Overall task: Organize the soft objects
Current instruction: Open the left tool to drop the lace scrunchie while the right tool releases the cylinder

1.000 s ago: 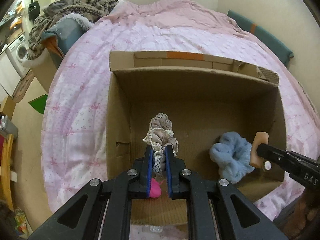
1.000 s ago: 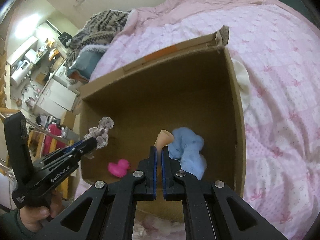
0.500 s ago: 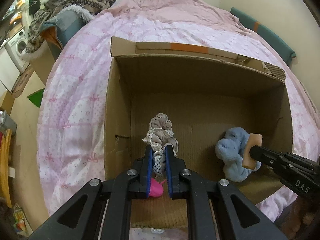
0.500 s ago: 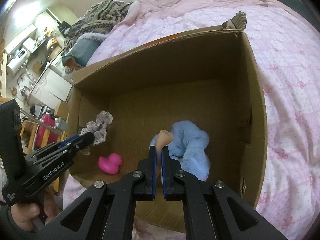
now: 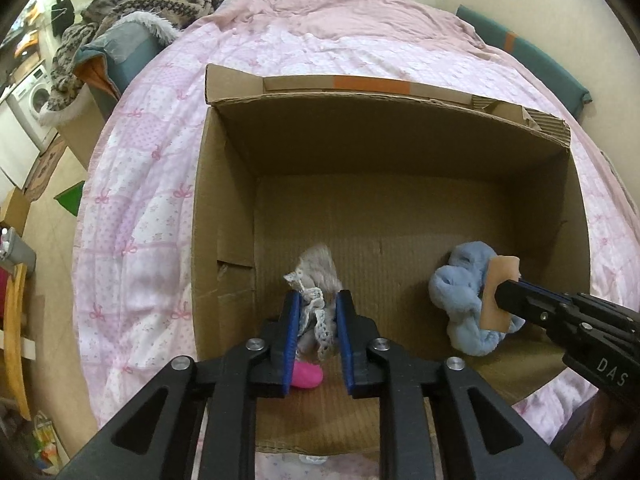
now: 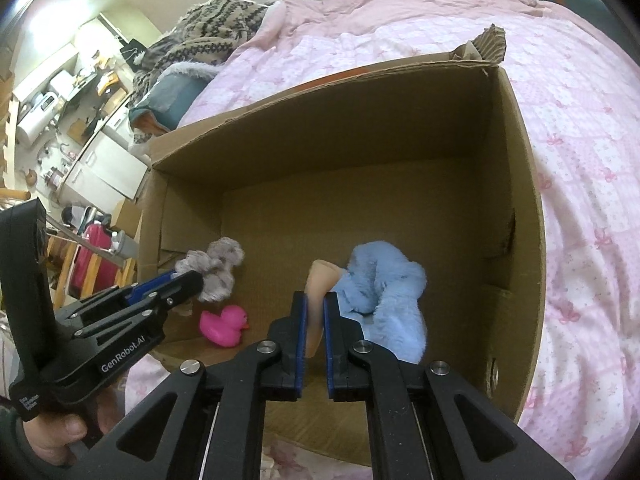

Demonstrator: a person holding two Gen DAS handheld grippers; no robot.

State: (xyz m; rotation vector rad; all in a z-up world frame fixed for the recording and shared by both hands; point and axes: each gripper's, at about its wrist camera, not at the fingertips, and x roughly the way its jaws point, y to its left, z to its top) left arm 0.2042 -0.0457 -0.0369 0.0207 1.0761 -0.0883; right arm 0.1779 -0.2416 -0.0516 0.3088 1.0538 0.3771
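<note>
Both grippers are inside the cardboard box [image 5: 224,216], which sits on the pink quilt [image 5: 132,184].

Left gripper [image 5: 317,332]: jaws parted, lace-trimmed grey scrunchie [image 5: 316,280] hanging loose between them. I can't tell if a pad is touching it; it reads as mid-release. Scrunchie long axis runs forward along the fingers, top end pointing toward the far wall. In the right wrist view the same scrunchie [image 6: 218,270] sits at the tip of the left gripper [image 6: 188,280], above the box floor near the left wall.

Pink rubber duck [image 6: 224,324] is on the floor directly under and just behind it, so I judge a straight drop lands on or beside the duck.

Right gripper [image 6: 315,320]: jaws nearly together, clamped on a tan sponge-like piece [image 6: 318,280] standing upright between the pads. Fluffy blue scrunchie [image 6: 390,292] lies on the floor just right of it, touching or nearly so. The right gripper is the nearer one to blue.
</note>
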